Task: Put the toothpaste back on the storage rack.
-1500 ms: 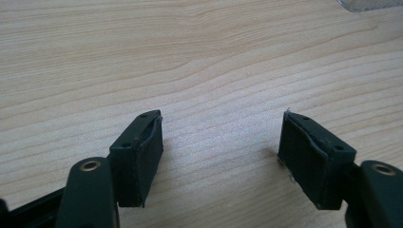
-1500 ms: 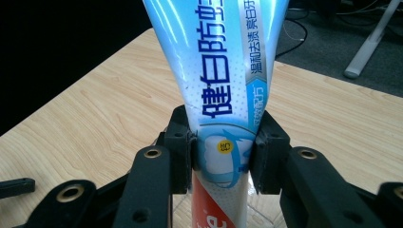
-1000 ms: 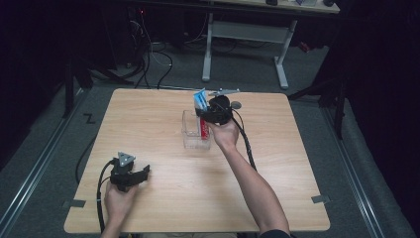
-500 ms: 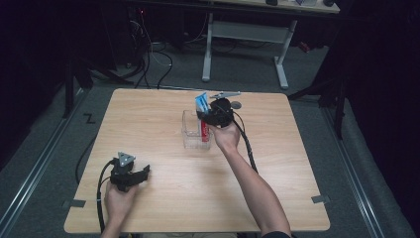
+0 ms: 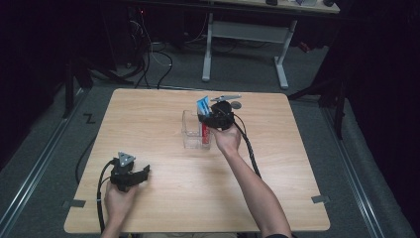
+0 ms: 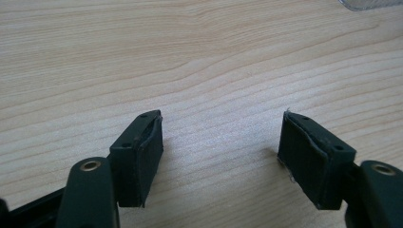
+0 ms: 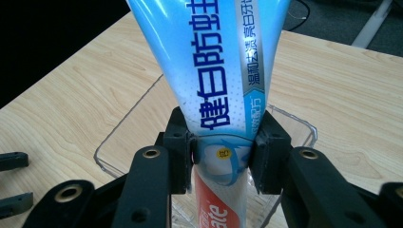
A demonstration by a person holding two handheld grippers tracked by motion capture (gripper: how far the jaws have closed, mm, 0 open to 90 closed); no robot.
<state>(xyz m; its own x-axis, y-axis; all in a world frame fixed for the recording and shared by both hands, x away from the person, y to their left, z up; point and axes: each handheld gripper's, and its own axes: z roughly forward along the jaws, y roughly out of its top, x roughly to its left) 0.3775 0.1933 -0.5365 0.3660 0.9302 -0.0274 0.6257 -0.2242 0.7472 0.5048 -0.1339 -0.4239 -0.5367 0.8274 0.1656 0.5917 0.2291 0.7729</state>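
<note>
Toothpaste tube (image 7: 223,80) upright, cap end down inside clear box (image 5: 194,130) at surface (image 5: 307,163) centre, toward 12 o'clock. Right hand-held gripper (image 7: 222,156) clamps tube mid-body, steadying for lowering. Left hand-held gripper (image 6: 221,156) idle at 7 o'clock, jaws apart, empty.

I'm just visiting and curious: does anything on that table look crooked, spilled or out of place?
Nothing spilled or broken. The one odd sight is the toothpaste tube: it stands red cap end down in the clear plastic box, its flat blue end poking above the rim, pinched by the right tongs. The left tongs rest open over bare table.
</note>
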